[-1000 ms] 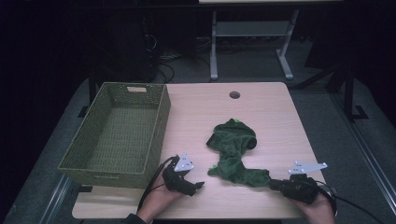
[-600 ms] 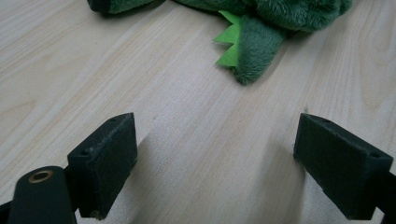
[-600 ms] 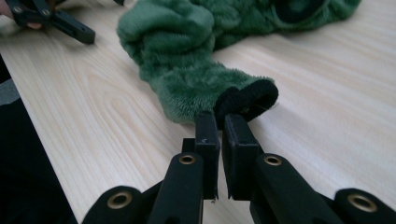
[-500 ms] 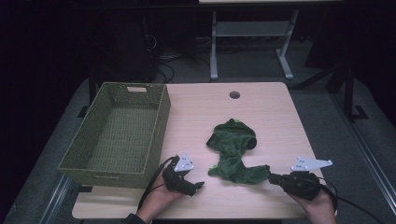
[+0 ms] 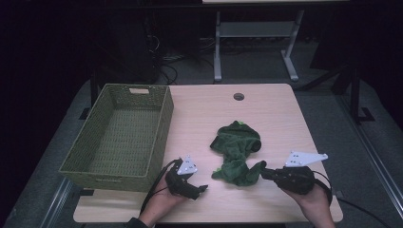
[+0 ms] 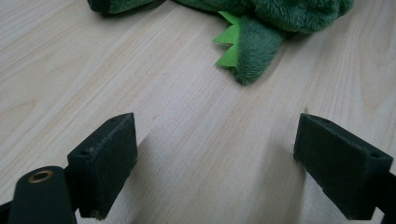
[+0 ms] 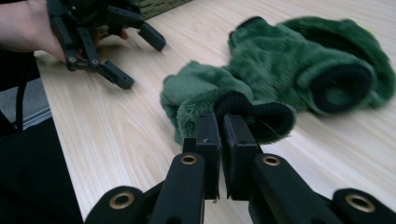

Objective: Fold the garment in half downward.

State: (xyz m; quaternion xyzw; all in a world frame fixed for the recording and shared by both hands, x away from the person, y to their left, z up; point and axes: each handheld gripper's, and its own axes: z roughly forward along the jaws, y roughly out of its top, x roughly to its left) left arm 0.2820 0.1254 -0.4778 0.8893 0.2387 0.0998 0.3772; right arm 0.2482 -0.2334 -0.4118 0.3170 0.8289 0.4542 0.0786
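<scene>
Seen from the high view, the wooden table [image 5: 199, 118] carries a green woven basket [image 5: 119, 137] on its left half and a dark green plush garment [image 5: 236, 152] crumpled right of centre, well apart from the basket. L gripper [image 5: 199, 189] rests low on the table just beside the basket's near corner, clear of the fabric; jaw gap too small to judge from here. R gripper [image 5: 264, 173] sits at the garment's near right edge, its tips touching the fabric, w/ the grey three-cornered plate [image 5: 304, 158] on top. Left gripper view adds what the overhead cannot: both pads [image 6: 105, 158] stand spread wide w/ bare tabletop between them, nothing held; ahead lies a plush end of the garment [image 6: 254, 46] w/ a bright green zigzag trim [image 6: 229, 44], apart from the jaws. Right gripper view settles the R side: jaws pressed nearly together, pinching a black ribbed cuff [image 7: 254, 116] at the garment's near end, the cuff lifted a little off the wood while the rest of the plush [image 7: 289, 60] lies on the table. A second black-lined opening [image 7: 338, 86] shows farther back, not made out from above. Same view also catches the L gripper [image 7: 140, 58] farther off in the person's hand [image 7: 28, 28], its jaws open over the table, basket edge [image 7: 161, 5] behind it.
</scene>
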